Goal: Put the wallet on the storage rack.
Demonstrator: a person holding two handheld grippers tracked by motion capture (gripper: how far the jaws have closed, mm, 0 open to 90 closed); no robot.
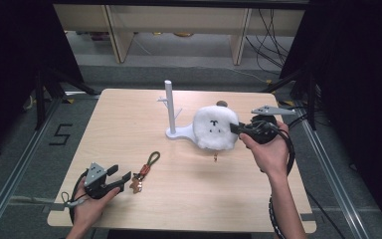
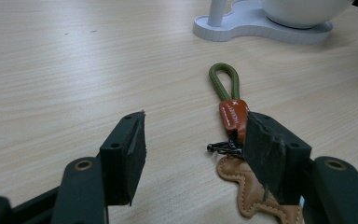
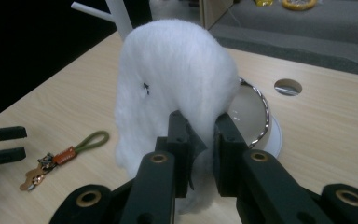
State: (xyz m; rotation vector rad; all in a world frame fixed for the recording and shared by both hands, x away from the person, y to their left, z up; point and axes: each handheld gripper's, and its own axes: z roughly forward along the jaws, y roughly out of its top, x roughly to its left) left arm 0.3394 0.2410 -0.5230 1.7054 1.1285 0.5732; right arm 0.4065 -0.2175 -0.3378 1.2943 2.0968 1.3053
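Light wood-grain tabletop (image 1: 129, 124), grey floor + pale shelving beyond far edge.

L gripper (image 1: 121, 178) near front edge, jaws spread, nothing btwn pads; keychain (image 1: 145, 171) w/ green loop, orange tab, tan leather charm just ahead, beside one pad.

R gripper (image 1: 235, 128) farther back, jaws pinching white plush (image 1: 214, 127) by edge. Plush over round white base of peg stand (image 1: 171, 112), chrome ring just beyond R jaws.

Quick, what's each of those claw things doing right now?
Left gripper: open, holding nothing, beside the keychain.
Right gripper: shut on the white plush toy.
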